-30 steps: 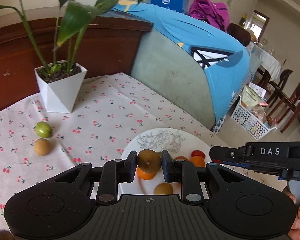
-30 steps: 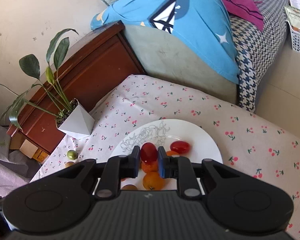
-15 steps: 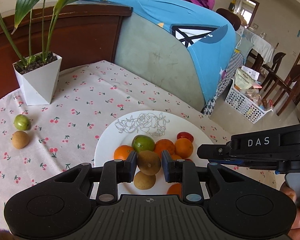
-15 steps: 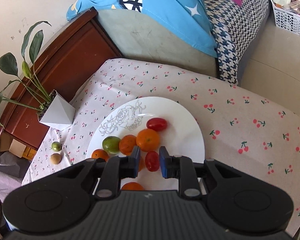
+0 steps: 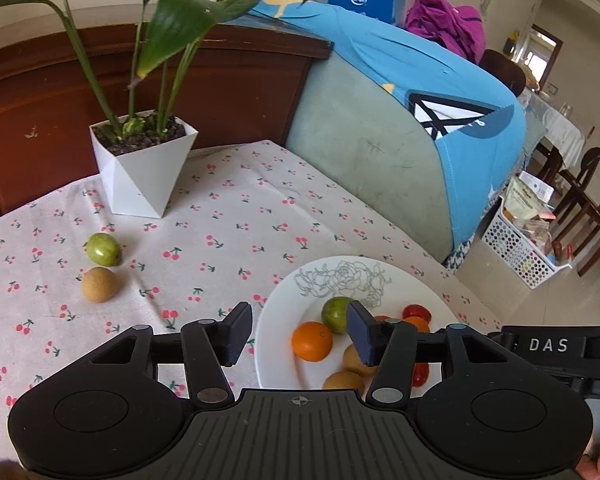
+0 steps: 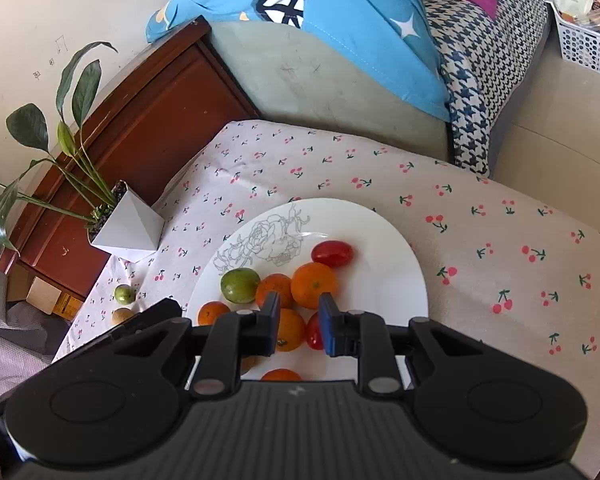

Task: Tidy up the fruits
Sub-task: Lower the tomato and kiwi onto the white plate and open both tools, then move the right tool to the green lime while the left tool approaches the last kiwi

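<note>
A white plate (image 5: 278, 360) (image 6: 380, 280) with a rose drawing holds several oranges, a green fruit (image 5: 337, 314) (image 6: 240, 285), brown fruits (image 5: 356, 360) and red tomatoes (image 6: 332, 253). My left gripper (image 5: 300, 332) hangs over the plate's left rim; its jaws are opening and nothing is between them. My right gripper (image 6: 299, 322) hovers low over the plate, open by a narrow gap. A red tomato (image 6: 313, 336) lies on the plate just under its right finger, free of the pads. On the cloth to the left lie a green fruit (image 5: 103, 249) (image 6: 125, 294) and a brown fruit (image 5: 100, 284) (image 6: 122, 315).
A white pot (image 5: 142, 172) (image 6: 128, 228) with a leafy plant stands at the table's back left. Behind it is a dark wooden cabinet (image 5: 40, 120). A sofa under a blue cloth (image 5: 440, 92) borders the far edge. A white basket (image 5: 516, 248) sits on the floor.
The left gripper let go of the brown fruit over the plate and its jaws spread wide. The right gripper came down with the red tomato, which now lies on the plate.
</note>
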A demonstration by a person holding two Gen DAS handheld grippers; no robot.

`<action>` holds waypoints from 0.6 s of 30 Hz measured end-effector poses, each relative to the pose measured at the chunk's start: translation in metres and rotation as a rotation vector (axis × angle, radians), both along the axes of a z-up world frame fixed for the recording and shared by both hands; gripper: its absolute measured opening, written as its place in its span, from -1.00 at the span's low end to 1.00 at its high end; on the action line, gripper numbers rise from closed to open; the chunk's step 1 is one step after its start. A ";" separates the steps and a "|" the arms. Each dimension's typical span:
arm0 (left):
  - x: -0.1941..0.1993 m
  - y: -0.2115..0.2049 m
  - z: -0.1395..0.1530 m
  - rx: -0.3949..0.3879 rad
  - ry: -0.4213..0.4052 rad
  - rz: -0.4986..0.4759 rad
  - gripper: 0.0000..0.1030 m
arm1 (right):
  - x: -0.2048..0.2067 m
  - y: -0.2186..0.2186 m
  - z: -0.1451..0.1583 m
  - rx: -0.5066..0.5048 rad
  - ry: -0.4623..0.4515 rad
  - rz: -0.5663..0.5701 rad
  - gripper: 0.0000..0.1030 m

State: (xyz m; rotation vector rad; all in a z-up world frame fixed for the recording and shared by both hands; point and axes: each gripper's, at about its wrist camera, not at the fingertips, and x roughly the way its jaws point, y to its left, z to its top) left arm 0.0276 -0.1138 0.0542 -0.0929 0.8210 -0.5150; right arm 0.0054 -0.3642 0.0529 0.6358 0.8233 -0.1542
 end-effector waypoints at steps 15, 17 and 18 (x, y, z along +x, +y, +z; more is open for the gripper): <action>0.017 0.061 -0.006 0.070 0.060 0.200 -0.01 | 0.016 0.048 0.007 -0.058 -0.078 0.203 -0.54; 0.019 0.069 -0.005 0.074 0.059 0.228 -0.01 | 0.019 0.054 0.008 -0.069 -0.087 0.223 -0.54; 0.021 0.073 -0.005 0.075 0.060 0.242 -0.01 | 0.020 0.058 0.008 -0.075 -0.089 0.232 -0.54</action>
